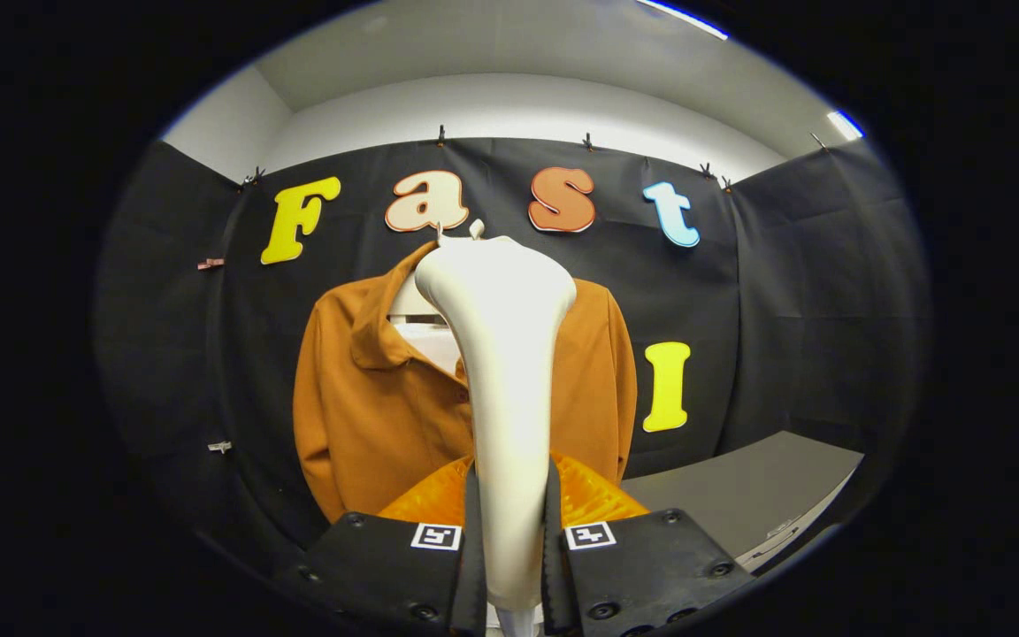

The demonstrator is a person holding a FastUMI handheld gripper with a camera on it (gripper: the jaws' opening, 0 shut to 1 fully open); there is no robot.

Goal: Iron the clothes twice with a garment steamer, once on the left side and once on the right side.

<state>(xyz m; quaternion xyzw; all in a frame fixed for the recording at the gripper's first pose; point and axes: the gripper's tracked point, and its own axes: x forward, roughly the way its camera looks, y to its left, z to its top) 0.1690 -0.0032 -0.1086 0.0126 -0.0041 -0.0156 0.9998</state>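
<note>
My gripper (509, 531) is shut on the cream-white garment steamer (502, 354), both fingers pressing on its slim handle. The steamer rises upright between the fingers, and its wide head stands in front of the collar of a brown-orange shirt (368, 407). The shirt hangs on a hanger against the black cloth wall, beyond the fingers, its collar open and a white lining showing inside. The steamer hides the middle of the shirt's front. I cannot tell whether the steamer head touches the fabric.
A grey table (739, 495) stands low to the right of the shirt, its edge running toward the gripper. Small clips (219, 447) hold the black cloth to the left of the shirt.
</note>
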